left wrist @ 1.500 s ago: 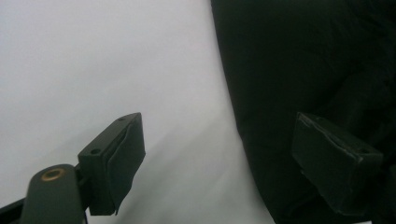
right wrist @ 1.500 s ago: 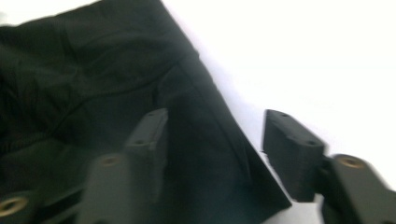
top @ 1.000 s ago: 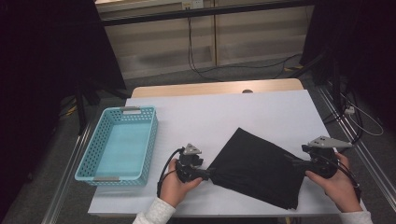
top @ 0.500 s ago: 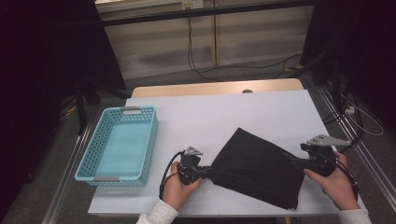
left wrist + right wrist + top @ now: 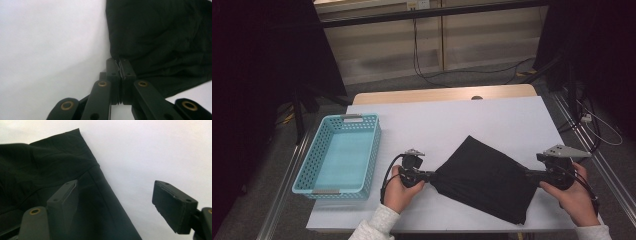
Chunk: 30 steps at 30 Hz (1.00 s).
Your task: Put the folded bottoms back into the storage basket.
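White worktop (image 5: pixel 492 125) carries a black cloth (image 5: pixel 487 177) lying rumpled near its front edge, right of centre; a turquoise basket (image 5: pixel 343 156) stands well apart at the left; the left gripper (image 5: pixel 119 65) has just clenched on the cloth's left corner; the right gripper (image 5: pixel 113 205) stands released, one jaw over the cloth's right edge, the other over bare worktop.

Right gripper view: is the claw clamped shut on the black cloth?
No. The right claw stands wide open, one pad over the black cloth and the other over the bare white table.
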### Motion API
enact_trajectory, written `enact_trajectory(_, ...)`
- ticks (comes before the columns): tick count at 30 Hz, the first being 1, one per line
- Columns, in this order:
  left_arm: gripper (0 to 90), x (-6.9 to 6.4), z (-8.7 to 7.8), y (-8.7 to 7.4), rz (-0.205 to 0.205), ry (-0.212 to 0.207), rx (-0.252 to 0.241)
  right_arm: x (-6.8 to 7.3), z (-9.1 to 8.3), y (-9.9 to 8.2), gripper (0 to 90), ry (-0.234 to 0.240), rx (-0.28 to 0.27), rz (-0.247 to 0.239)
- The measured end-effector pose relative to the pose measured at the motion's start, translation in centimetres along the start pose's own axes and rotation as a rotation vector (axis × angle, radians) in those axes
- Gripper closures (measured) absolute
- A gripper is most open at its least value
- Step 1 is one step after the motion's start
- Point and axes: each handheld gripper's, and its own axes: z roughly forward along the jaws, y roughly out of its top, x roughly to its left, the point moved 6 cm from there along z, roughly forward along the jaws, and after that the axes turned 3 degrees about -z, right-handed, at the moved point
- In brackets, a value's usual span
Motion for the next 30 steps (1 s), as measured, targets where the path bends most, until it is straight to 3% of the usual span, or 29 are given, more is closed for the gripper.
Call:
enact_trajectory(10,87.9,2.1,-0.5,2.5,-0.001,0.060,-0.017,0.6,0.3,-0.3,15.2,-0.011,-0.006,-0.003)
enact_trajectory(17,87.9,3.3,-0.6,2.9,-0.013,0.080,-0.015,1.9,1.4,-1.5,14.2,0.011,0.012,-0.010)
enact_trajectory(25,87.9,3.9,-0.8,2.9,-0.018,0.082,-0.021,3.1,1.9,-3.2,16.2,0.052,0.054,0.029)
enact_trajectory(30,87.9,3.9,-0.9,3.0,-0.015,0.083,-0.017,3.5,2.2,-3.5,20.6,0.044,0.085,-0.004)
